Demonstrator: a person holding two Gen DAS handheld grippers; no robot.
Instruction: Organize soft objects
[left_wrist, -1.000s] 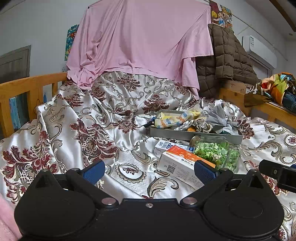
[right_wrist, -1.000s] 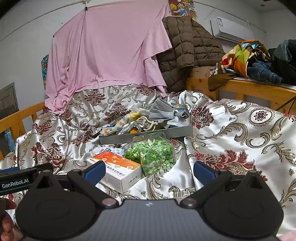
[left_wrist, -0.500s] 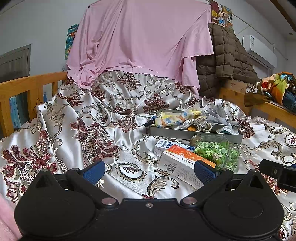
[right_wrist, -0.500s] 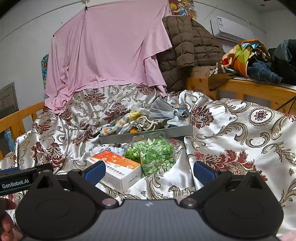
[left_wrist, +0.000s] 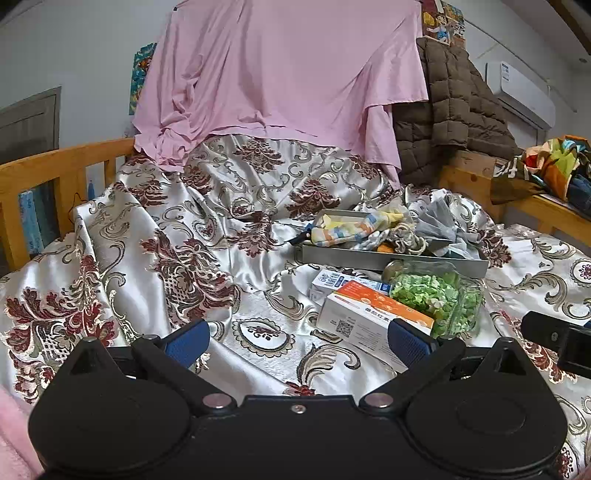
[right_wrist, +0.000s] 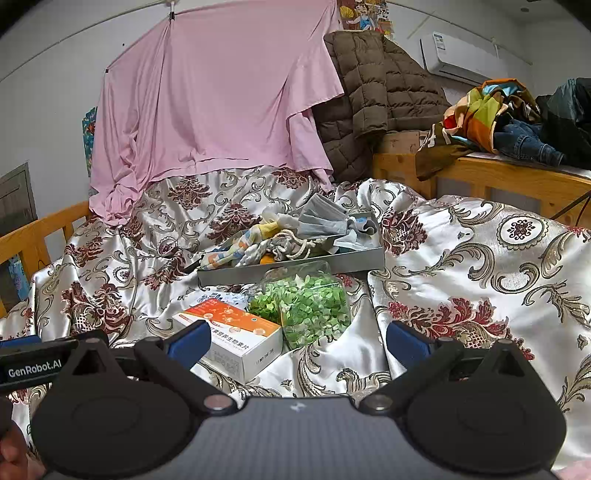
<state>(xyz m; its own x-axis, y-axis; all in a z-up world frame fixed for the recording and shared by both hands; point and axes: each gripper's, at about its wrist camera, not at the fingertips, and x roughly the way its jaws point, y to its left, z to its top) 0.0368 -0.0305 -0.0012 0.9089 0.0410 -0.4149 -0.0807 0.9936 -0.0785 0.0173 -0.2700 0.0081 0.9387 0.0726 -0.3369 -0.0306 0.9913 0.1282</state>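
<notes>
Bed, draped in a floral satin cover (right_wrist: 480, 258): a grey metal tray (right_wrist: 295, 266) holds the soft items, namely a striped sock (right_wrist: 236, 249), a coil of rope (right_wrist: 295, 240) and grey face masks (right_wrist: 325, 221), heaped together. Just in front of the tray lie a clear bag of green pieces (right_wrist: 314, 310) and an orange-and-white box (right_wrist: 236, 332), touching each other. Left gripper (left_wrist: 297, 338) and right gripper (right_wrist: 297, 338) both hover above the cover with fingers spread wide, holding nothing.

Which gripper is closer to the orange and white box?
The left gripper, though only slightly. The orange and white box touches its right jaw in view; the right gripper has it just beyond its left jaw.
</notes>
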